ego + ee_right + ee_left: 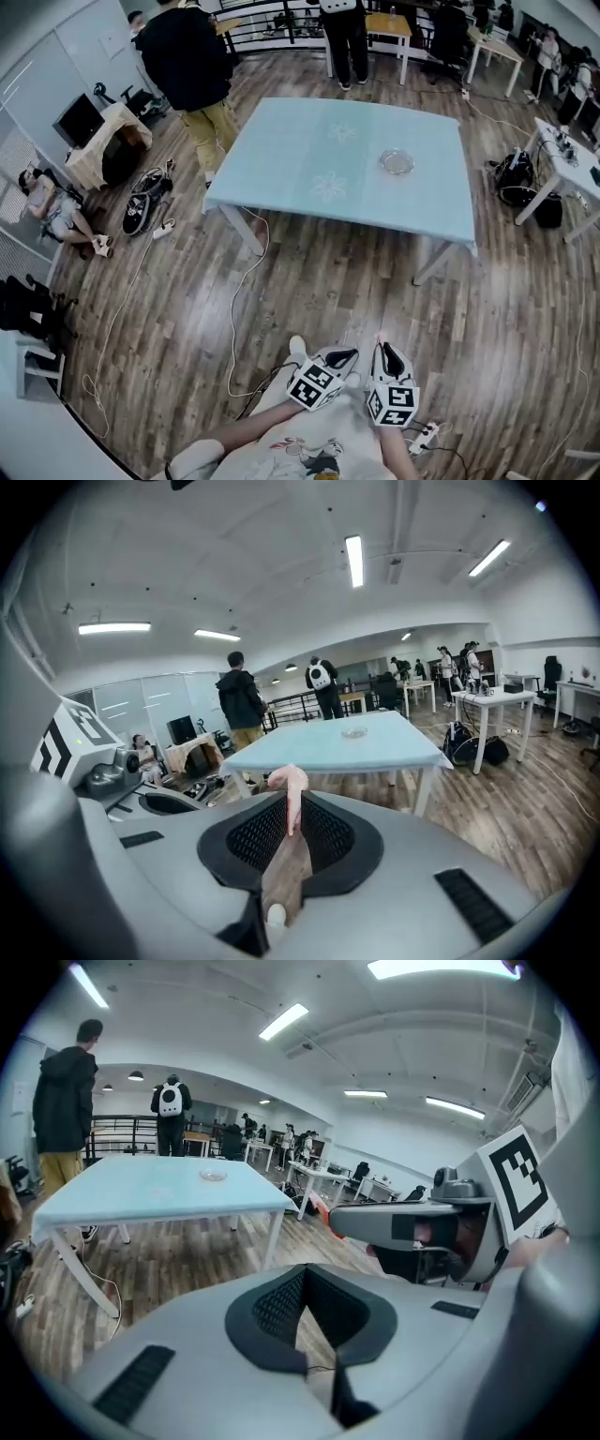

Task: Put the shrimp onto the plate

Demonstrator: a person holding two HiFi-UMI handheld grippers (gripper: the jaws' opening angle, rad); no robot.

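Closest in, the right gripper has its jaws closed on the pink shrimp, which pokes up past the tips — only the right gripper view shows this. The left gripper has its jaws brought together with nothing between them. The head view shows both grippers low against the person's body, well apart from the desk — the glass plate rests on its far right part, and a bystander stands by its far left corner.

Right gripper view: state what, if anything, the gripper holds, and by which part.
The right gripper holds the pink shrimp, pinched by its lower end between the fingers. Its curled upper end sticks out beyond them.
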